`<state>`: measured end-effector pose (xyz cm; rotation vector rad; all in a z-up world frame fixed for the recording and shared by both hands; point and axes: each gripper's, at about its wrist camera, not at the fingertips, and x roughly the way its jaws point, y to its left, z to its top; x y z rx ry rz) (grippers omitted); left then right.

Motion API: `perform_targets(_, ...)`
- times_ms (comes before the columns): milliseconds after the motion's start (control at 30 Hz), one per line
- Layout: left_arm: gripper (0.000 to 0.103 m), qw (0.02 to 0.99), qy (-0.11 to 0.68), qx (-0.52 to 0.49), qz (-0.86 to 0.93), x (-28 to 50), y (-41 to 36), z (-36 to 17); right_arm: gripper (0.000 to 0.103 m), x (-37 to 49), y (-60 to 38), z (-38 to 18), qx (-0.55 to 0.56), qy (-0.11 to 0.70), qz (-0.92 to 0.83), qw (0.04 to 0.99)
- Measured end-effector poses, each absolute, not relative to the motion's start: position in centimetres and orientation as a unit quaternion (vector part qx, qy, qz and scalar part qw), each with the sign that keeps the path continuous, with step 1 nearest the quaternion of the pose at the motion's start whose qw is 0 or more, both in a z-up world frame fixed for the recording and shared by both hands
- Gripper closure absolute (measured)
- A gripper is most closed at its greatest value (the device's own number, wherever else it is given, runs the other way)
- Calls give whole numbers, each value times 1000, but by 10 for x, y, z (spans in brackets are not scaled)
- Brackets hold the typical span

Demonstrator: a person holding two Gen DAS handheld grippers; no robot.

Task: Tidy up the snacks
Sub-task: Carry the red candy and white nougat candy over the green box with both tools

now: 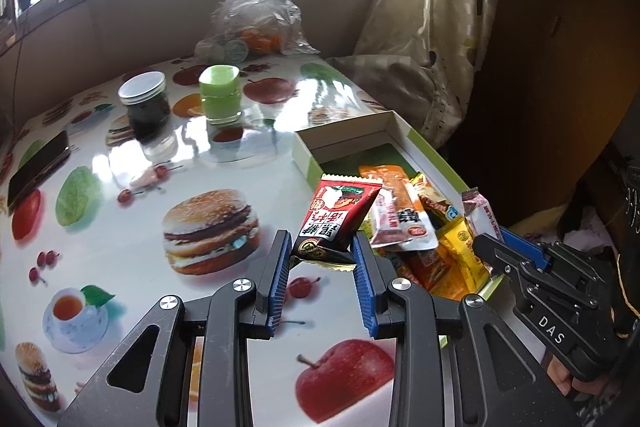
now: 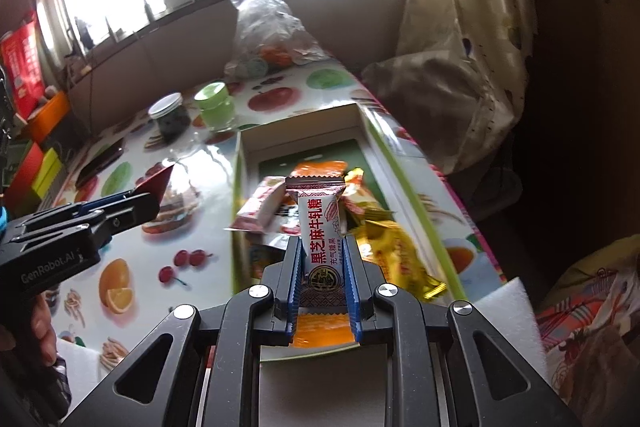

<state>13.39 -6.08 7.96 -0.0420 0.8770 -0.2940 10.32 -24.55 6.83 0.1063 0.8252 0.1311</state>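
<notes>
We see the dark red snack packet [image 1: 338, 217] clamped at its lower end between the blue pads of the left gripper [image 1: 322, 269], held above the printed tablecloth [image 1: 120, 247] just left of the open cardboard box [image 1: 308, 155]. The right gripper [image 2: 322, 277] pinches a white nougat bar [image 2: 322, 231] upright over the heap of snacks [image 2: 384, 247] in that box. From the red packet, a green-lidded jar [image 1: 220, 95] stands at eleven o'clock, a dark jar with a white lid [image 1: 144, 103] beside it, a phone [image 1: 38, 167] at nine and a clear plastic bag [image 1: 256, 19] at twelve. A curtain [image 1: 432, 27] hangs at two. Only the right wrist view shows coloured boxes [image 2: 36, 163] at nine o'clock past the table edge; their contents are too blurred to tell. A hand [image 2: 40, 331] grips the left gripper's handle.
</notes>
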Motion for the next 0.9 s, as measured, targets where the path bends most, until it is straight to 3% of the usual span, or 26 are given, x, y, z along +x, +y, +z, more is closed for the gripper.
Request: perform_targets(900, 71, 870, 461, -10, -172, 189, -116, 50, 84, 146, -275, 58, 52, 413, 44, 908)
